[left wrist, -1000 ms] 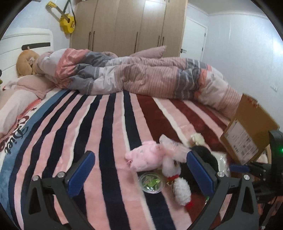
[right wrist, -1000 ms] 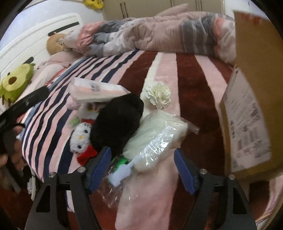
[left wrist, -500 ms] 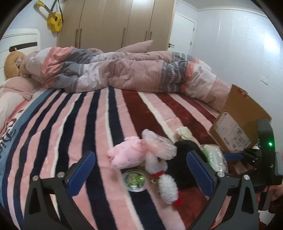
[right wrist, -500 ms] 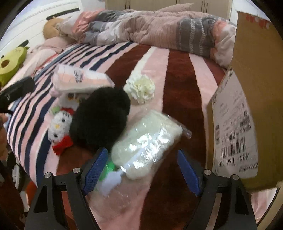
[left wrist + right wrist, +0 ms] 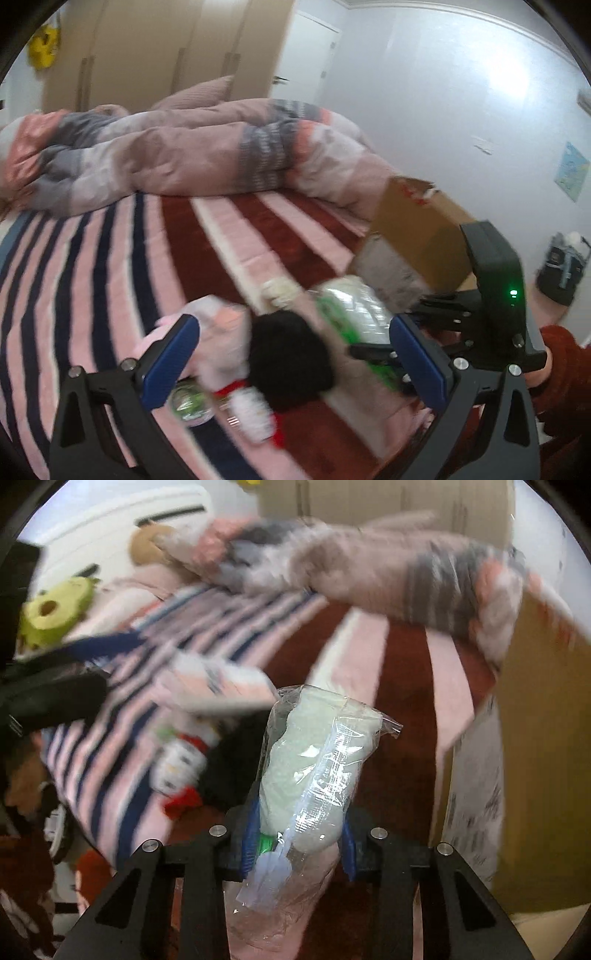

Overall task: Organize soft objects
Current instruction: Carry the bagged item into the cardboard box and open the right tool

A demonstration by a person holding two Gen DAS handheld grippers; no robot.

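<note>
The right gripper (image 5: 299, 843) had just been closing and was clamped on the bagged white plush (image 5: 314, 771), blue pads pressed into both sides near the bag's lower end. The bag stood up out of the jaws, its top tipped a bit toward the cardboard box (image 5: 543, 757). That box sat on the striped blanket (image 5: 402, 672) just to the right of the bag, label side facing it.

On the far side of the bag from the box lay the black plush (image 5: 229, 771) and a small white cat plush with a red bow (image 5: 177, 771), both blurry, with a pink-and-white packet (image 5: 210, 686) resting above them. Way further from the box, a green avocado plush (image 5: 55, 609) sat by the pillows.

The left gripper (image 5: 295, 354) hung wide open with nothing between its pads, over the black plush, left of the box.
</note>
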